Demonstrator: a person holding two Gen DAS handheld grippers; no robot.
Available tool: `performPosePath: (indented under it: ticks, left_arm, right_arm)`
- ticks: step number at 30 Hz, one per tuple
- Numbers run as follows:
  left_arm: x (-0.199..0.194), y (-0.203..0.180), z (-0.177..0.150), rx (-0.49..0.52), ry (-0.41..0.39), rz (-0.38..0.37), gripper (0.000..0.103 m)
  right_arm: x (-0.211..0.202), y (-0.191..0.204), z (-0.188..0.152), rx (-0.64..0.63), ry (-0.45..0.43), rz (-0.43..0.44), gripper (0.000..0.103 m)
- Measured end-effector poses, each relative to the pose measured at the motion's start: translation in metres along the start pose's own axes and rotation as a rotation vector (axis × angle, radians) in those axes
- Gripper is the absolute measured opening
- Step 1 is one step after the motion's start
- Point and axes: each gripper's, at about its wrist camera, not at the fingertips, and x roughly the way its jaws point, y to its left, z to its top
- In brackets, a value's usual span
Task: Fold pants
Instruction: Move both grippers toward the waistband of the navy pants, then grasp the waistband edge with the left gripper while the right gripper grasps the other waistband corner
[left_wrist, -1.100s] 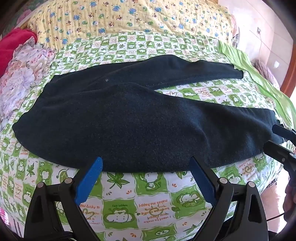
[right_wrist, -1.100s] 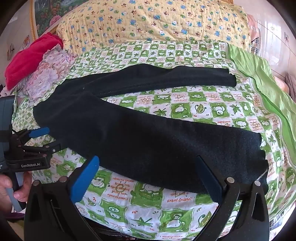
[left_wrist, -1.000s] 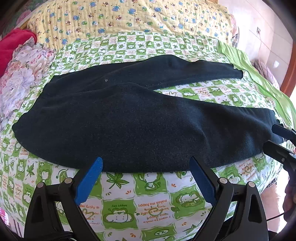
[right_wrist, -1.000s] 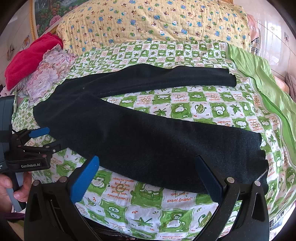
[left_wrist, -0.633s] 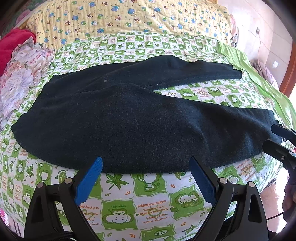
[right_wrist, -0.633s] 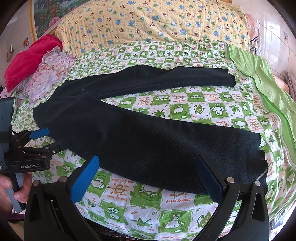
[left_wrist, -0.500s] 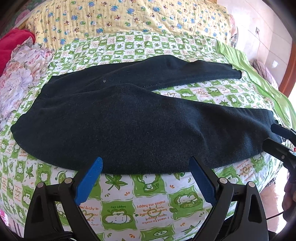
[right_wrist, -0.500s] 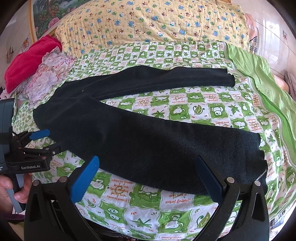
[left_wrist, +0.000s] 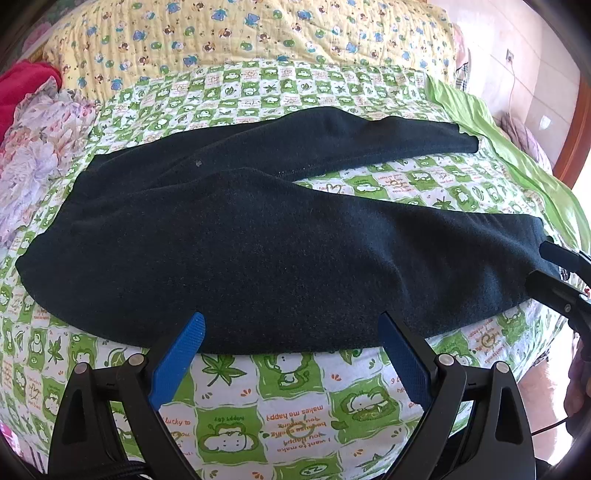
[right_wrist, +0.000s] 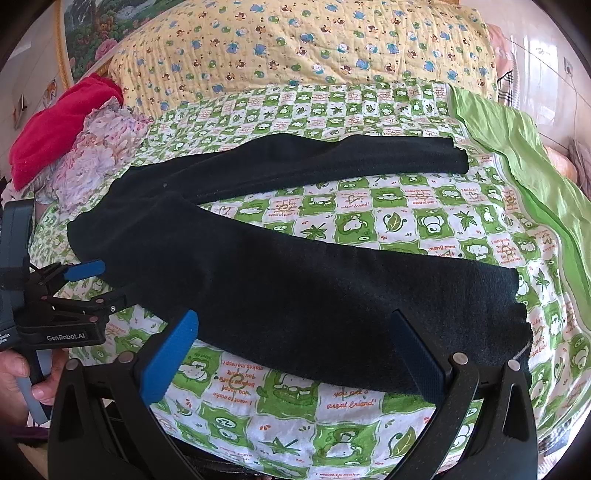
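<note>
Pants (left_wrist: 280, 258) lay flat on checkered sheet (left_wrist: 280, 398), 2 legs splayed; left gripper (left_wrist: 291, 332) and right gripper (right_wrist: 295, 328) spread wide, empty, at near edge.

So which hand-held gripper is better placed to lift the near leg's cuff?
Likely right. The right hand-held gripper sits open near the near leg's cuff; the left hand-held gripper faces the pants' waist end.

The pants (left_wrist: 266, 254) look like matt, fuzzy dark fleece, lying on a smooth printed cotton-like sheet (left_wrist: 295, 417). The quilt (right_wrist: 295, 48) at the far edge is puckered stitched cloth; the left gripper (left_wrist: 291, 343) is matt black plastic with ribbed blue pads (left_wrist: 177, 358)
</note>
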Motion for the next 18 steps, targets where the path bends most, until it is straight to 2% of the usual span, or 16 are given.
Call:
performPosePath:
  ticks: [5,6,9,14,18]
  left_arm:
    - [0.001,0.0,0.005,0.007,0.001,-0.009,0.095]
    - [0.001,-0.001,0.006,0.011,0.001,-0.013,0.095]
    - [0.003,-0.002,0.012,0.027,-0.001,-0.019,0.095]
    - [0.007,0.0,0.029,0.051,-0.011,-0.029,0.095]
    - [0.012,0.002,0.047,0.061,-0.025,-0.025,0.095]
  right_arm:
    - [-0.002,-0.008,0.002,0.027,-0.028,0.003,0.103]
    - [0.0,-0.009,0.005,0.02,0.047,-0.025,0.103]
    - [0.003,-0.013,0.01,0.024,0.103,-0.04,0.103]
    - [0.006,-0.024,0.021,0.042,0.047,-0.025,0.103]
    - [0.013,-0.034,0.038,0.045,0.037,-0.023,0.103]
